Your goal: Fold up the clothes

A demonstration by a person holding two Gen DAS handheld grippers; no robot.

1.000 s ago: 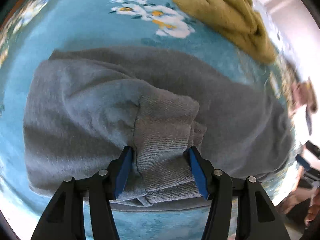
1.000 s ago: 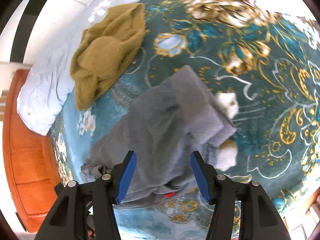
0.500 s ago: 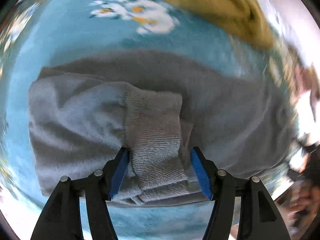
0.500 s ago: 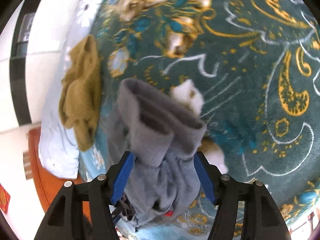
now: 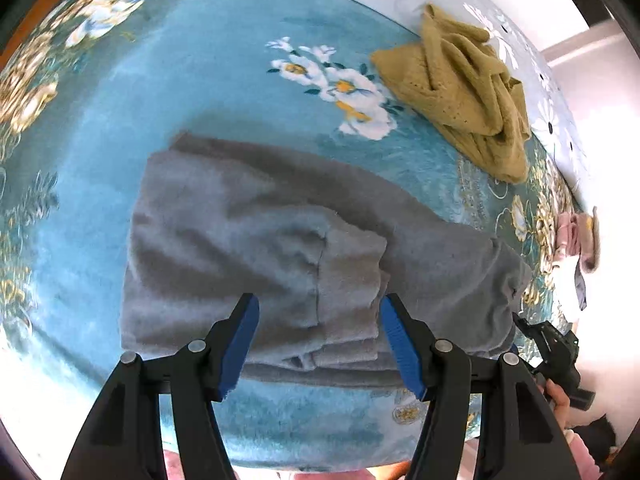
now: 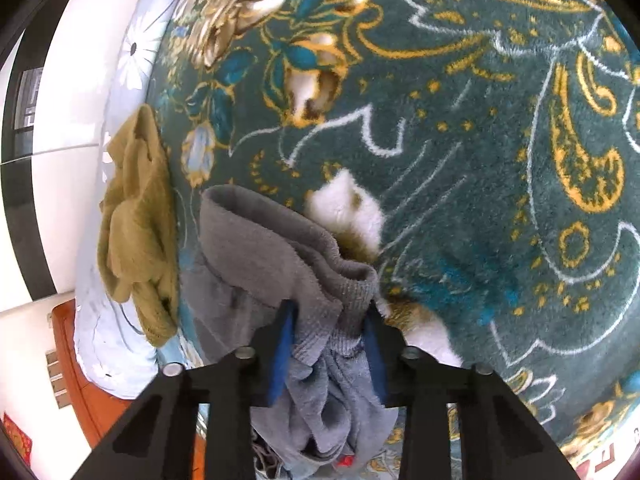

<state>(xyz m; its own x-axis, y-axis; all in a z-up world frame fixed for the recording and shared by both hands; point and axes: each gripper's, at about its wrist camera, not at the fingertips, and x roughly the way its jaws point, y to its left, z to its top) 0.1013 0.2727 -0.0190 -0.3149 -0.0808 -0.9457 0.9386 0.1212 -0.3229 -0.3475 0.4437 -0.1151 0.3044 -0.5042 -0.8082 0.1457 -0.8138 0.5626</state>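
A grey sweatshirt (image 5: pixel 280 232) lies partly folded on the blue floral blanket (image 5: pixel 192 80), one ribbed cuff laid on top. My left gripper (image 5: pixel 320 320) is open and empty, raised just above the cuff. My right gripper (image 6: pixel 329 332) is shut on the grey sweatshirt (image 6: pixel 280 256) at its ribbed hem, with bunched cloth between the blue pads. The right gripper also shows in the left wrist view (image 5: pixel 552 348), at the sweatshirt's right end.
A crumpled mustard-yellow garment (image 5: pixel 460 92) lies at the back right of the blanket, also in the right wrist view (image 6: pixel 136 220). A pale floral pillow (image 6: pixel 116 320) lies beside it. An orange wooden bed frame (image 6: pixel 80 380) edges the bed.
My left gripper has pulled back and up from the cuff, which lies flat. My right gripper has closed in and shut on the sweatshirt's hem, bunching the cloth.
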